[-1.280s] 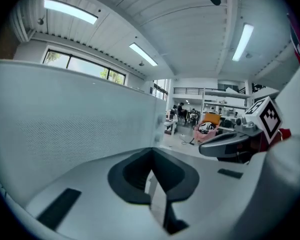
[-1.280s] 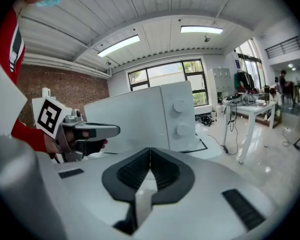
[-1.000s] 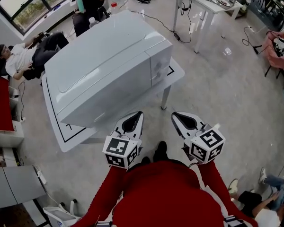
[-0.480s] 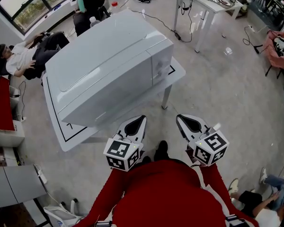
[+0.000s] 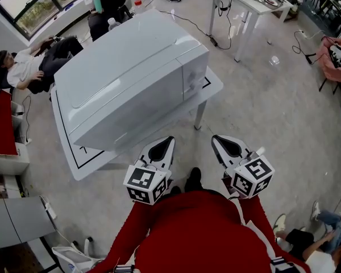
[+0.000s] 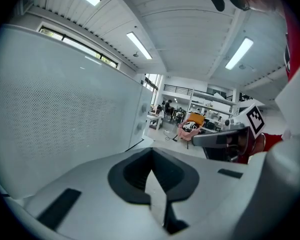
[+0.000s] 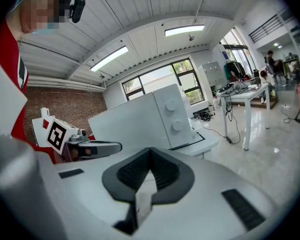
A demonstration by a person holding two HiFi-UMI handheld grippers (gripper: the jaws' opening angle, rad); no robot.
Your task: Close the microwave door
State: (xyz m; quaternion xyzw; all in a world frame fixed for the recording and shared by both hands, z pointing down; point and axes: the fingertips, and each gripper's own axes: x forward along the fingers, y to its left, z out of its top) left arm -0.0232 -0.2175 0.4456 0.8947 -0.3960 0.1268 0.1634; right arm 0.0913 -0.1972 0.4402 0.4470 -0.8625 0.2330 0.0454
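Note:
A white microwave (image 5: 131, 78) stands on a white table (image 5: 213, 87). Its door (image 5: 136, 110) lies flush with the body, and the knob panel (image 5: 193, 75) is at the door's right end. My left gripper (image 5: 163, 143) hovers shut and empty just short of the table's near edge, apart from the door. The perforated door (image 6: 65, 119) fills the left of the left gripper view, beyond my left gripper (image 6: 151, 154). My right gripper (image 5: 221, 143) is beside the left one, also shut and empty. In the right gripper view, my right gripper (image 7: 150, 171) points toward the microwave (image 7: 140, 124).
People sit by the windows at the back left (image 5: 28, 67). A white desk (image 5: 244, 4) with cables stands at the back right. Red furniture (image 5: 0, 129) lines the left edge. Another person's legs (image 5: 324, 220) show at the lower right.
Both grippers have drifted very slightly back toward my body. The microwave and its door look the same.

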